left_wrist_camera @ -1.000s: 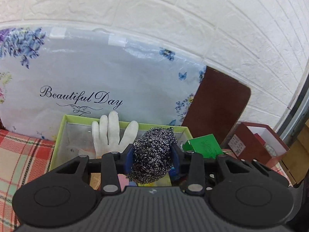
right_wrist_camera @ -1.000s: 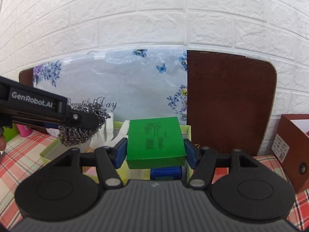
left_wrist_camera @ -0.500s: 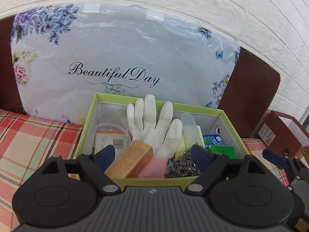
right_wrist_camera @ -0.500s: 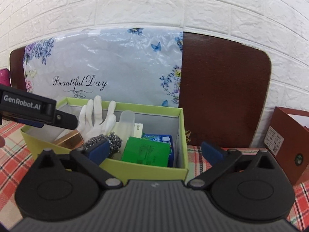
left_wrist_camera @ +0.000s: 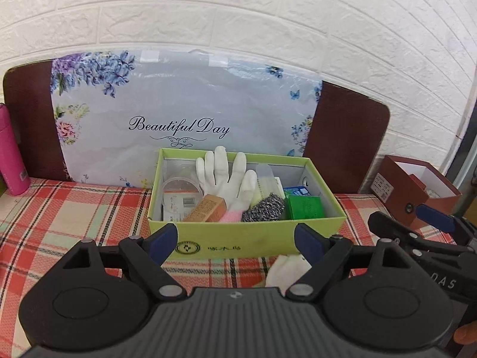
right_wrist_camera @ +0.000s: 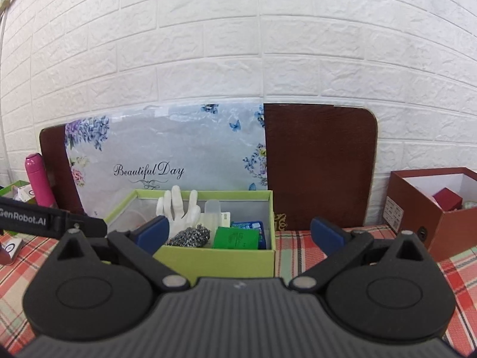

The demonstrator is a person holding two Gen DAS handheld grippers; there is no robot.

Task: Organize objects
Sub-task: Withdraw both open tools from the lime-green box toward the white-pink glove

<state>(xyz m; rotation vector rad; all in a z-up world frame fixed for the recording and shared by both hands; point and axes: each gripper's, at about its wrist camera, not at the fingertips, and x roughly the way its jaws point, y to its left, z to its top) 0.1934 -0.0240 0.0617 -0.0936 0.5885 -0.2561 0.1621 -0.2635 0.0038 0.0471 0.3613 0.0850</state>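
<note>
Checked cloth (left_wrist_camera: 74, 208), one green box (left_wrist_camera: 247, 238)

One green box (left_wrist_camera: 226, 247) holds one white glove (left_wrist_camera: 226, 176), one steel scourer (left_wrist_camera: 263, 207), one green carton (left_wrist_camera: 305, 207), one brown carton (left_wrist_camera: 207, 208); one pink bottle (left_wrist_camera: 10, 155) far left.

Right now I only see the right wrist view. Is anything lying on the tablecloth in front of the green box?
Observer: Yes, a white fabric piece, maybe a glove, lies just in front of the green box, near its right end.
Operator: What's in the box's left half? It's hidden here.
Observer: A brown carton lies tilted next to a round clear tub.
Operator: Is the left gripper holding anything?
Observer: No, the left gripper has its jaws open and empty.
</note>
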